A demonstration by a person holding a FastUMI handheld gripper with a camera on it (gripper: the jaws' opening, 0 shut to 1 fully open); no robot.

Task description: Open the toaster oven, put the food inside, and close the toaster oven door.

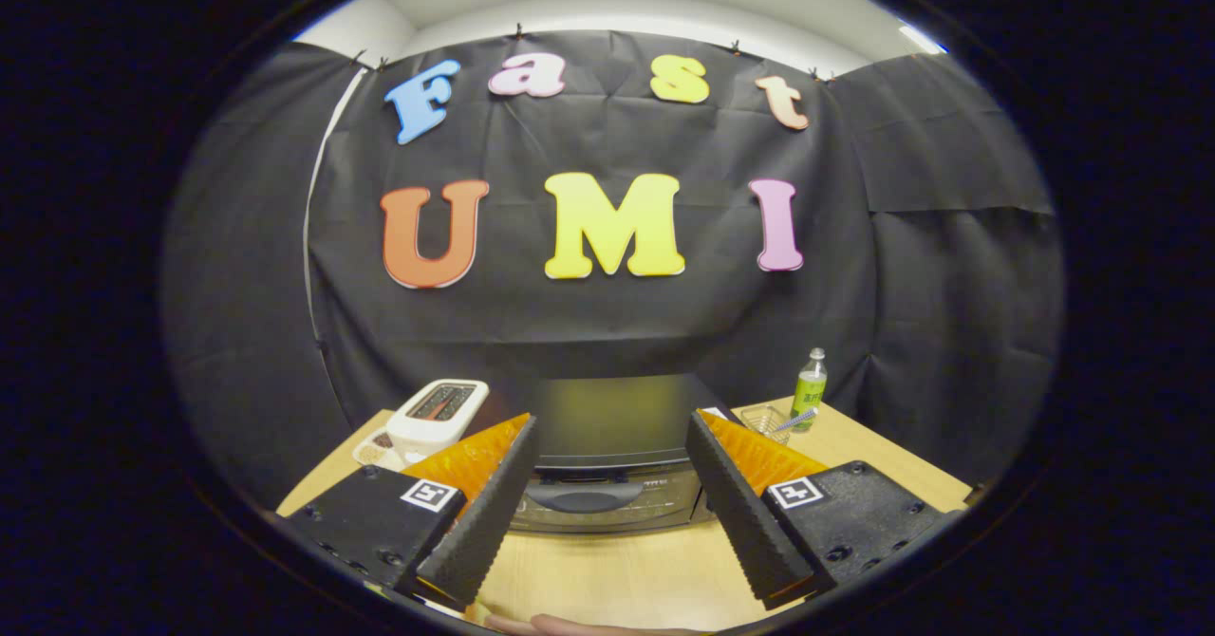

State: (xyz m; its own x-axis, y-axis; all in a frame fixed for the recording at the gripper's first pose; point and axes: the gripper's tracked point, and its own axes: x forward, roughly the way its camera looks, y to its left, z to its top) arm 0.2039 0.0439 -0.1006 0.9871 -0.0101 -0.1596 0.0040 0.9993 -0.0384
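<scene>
Toaster oven (607, 460): dark box on the wooden table (617, 579), straight ahead of the gripper and framed between its two fingers; its door is closed, with the handle (581, 498) low on the front, facing the gripper.
Gripper (612, 427): fingers spread wide apart, gripping nothing, hovering above the table short of the oven's front.
White toaster (437, 418): beyond the left finger, just beside the oven's left side, resting on a small tray (372, 448).
Bottle (810, 389): green-labelled, upright, beyond the right finger, near the far table edge.
Clear container (771, 420): between bottle and oven, with a striped straw-like stick (795, 419) lying across it.
Hand (570, 626): a sliver showing below the fingers, at the table's near edge.
</scene>
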